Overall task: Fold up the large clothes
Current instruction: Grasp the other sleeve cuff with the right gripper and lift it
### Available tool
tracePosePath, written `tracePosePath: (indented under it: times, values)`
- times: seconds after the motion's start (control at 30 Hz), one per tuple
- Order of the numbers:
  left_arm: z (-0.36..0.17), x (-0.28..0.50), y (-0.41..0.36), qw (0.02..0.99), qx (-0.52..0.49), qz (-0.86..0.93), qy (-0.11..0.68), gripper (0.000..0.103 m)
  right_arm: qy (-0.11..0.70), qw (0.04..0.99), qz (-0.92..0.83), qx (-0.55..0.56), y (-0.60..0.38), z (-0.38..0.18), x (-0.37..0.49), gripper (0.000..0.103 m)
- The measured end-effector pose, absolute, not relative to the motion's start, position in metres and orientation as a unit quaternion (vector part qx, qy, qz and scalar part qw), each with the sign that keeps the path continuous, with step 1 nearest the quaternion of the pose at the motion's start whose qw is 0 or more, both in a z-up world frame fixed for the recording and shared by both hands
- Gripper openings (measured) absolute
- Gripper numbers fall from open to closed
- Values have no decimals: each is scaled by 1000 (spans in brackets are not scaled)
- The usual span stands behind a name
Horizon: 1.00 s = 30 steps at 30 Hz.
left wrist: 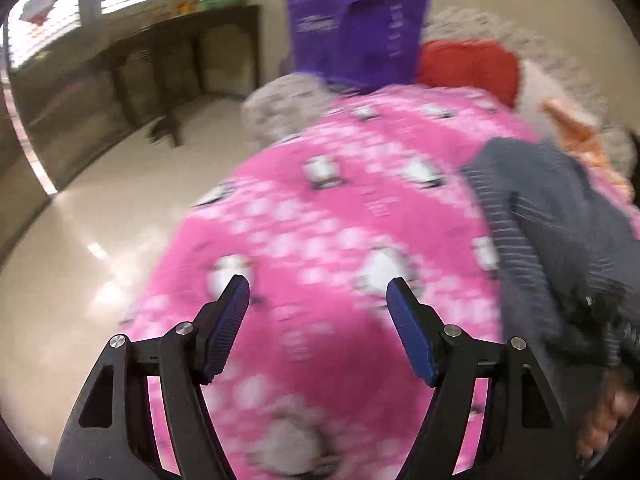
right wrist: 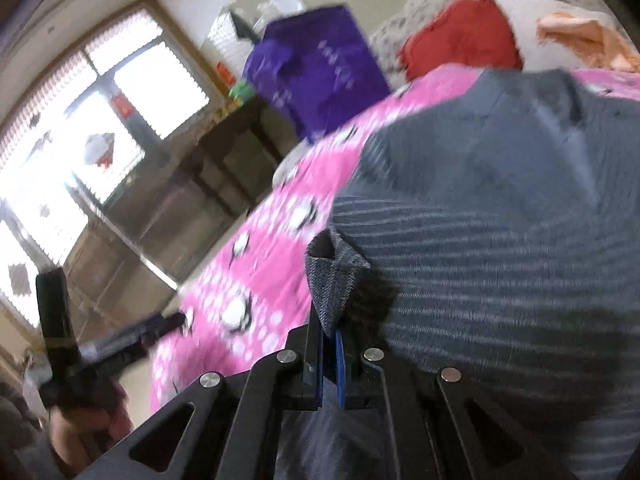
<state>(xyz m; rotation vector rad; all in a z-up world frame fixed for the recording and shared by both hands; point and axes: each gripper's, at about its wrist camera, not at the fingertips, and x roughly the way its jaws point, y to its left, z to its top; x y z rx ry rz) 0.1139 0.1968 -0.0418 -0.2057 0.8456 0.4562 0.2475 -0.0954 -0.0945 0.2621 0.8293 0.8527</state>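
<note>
— Looking along the right tool (right wrist: 329, 336), what do you get?

— Its two blue pads are clenched on a folded corner of the grey striped garment (right wrist: 500, 216). The pinched cloth sticks up just above the tips, and the rest of the garment spreads away to the right, across the pink blanket (right wrist: 256, 248) with its white dots and small white figures.

— And the left tool (left wrist: 318, 292)?

— Released. The jaws stand wide apart with nothing between them, hanging over a bare stretch of the pink blanket (left wrist: 320, 208). The grey striped garment (left wrist: 552, 220) lies off to its right, apart from the fingers.

— So where exactly is the garment?

— On the bed, lying on the blanket toward the right side as the left camera sees it, one corner gripped by the right tool. At the lower right edge of that view there is a blurred shape that may be a hand, but I cannot be sure.

— What else is on the bed?

— A purple bag (left wrist: 352, 24) standing at the far end, a red cloth (left wrist: 472, 64) just beside it, and an orange cloth (left wrist: 576, 128) further right. Under them shows a pale flowered bedspread (left wrist: 516, 40).

— Beyond the bed?

— A shiny floor (left wrist: 100, 248), a dark wooden desk (left wrist: 172, 52) by the wall, and a bright window (right wrist: 80, 120). In the right camera's lower left corner the other tool appears too, dark and smeared.
</note>
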Motion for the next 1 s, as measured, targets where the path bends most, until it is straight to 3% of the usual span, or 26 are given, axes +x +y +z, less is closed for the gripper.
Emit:
tracePosePath:
  times: [0.1,0.17,0.2,0.23,0.4,0.53,0.67,0.73,0.8,0.9,1.0]
  values:
    - [-46,103,204,875,-108,225,414,72,438,818,371,45,-74,-122,243,7]
    - [-50,92,207,875,-122,224,411,72,435,818,370,63,-86,-112,241,20]
    - [-53,91,208,874,-127,224,412,72,438,817,368,67,-93,-110,239,34]
    - [-56,90,208,873,-130,223,414,72,436,817,370,70,-104,-105,234,40]
    - [-65,100,192,869,-130,211,428,72,424,832,355,46,-166,-86,196,41]
    - [-56,119,171,880,-147,171,419,72,396,887,235,-34,-233,-80,184,41]
    - [-26,148,122,918,-143,90,359,71,376,904,201,11,-296,-82,205,41]
    - [-18,170,90,930,-132,43,342,63,414,895,166,4,-316,-102,227,35]
    - [-26,194,71,924,-112,28,364,58,450,879,143,59,-348,-124,241,27]
    - [-65,226,56,896,-78,42,434,53,447,877,109,137,-387,-133,237,27]
    - [-76,222,60,893,-102,47,437,53,449,881,82,123,-388,-121,228,27]
